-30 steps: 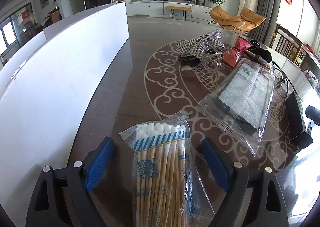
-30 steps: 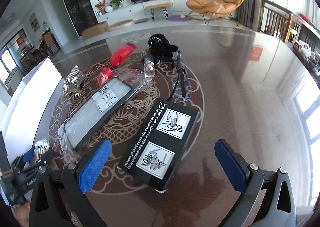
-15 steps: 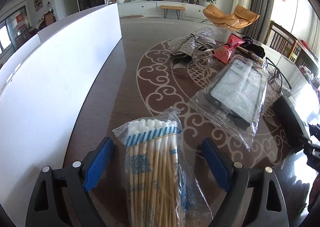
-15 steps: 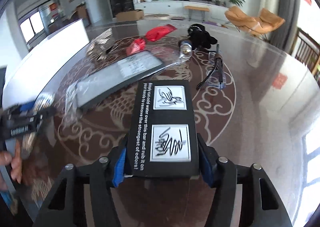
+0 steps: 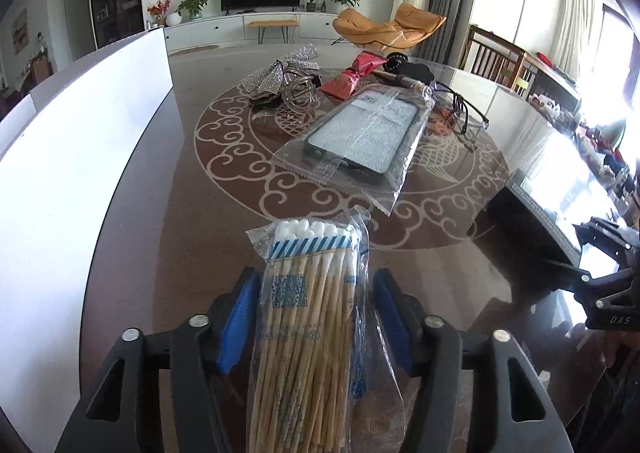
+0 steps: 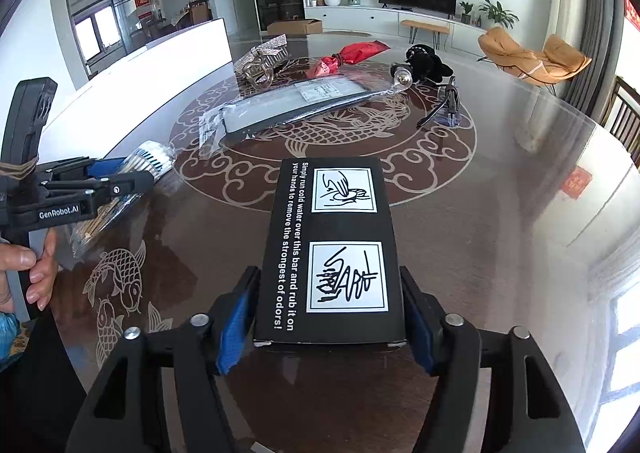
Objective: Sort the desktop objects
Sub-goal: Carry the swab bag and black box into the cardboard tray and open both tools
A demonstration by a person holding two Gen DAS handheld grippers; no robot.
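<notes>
Clear plastic bag of cotton swabs (image 5: 310, 317) sits between the blue pads of the left gripper (image 5: 316, 313), jaws pressed on the bag, swab tips pointing forward past them. "GenRobot.AI" printed on that gripper's side; bare fingers (image 6: 38, 273) wrap its handle. Right gripper (image 6: 326, 317) clamps a black box (image 6: 332, 249) reading "Simply run cold water over this bar and rub it on your hands to remove the strongest of odors!", box jutting forward over the glossy table (image 6: 500, 213).

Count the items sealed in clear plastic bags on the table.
2: the cotton swab pack between the left gripper fingers, and the bagged phone case at the table's centre.
</notes>
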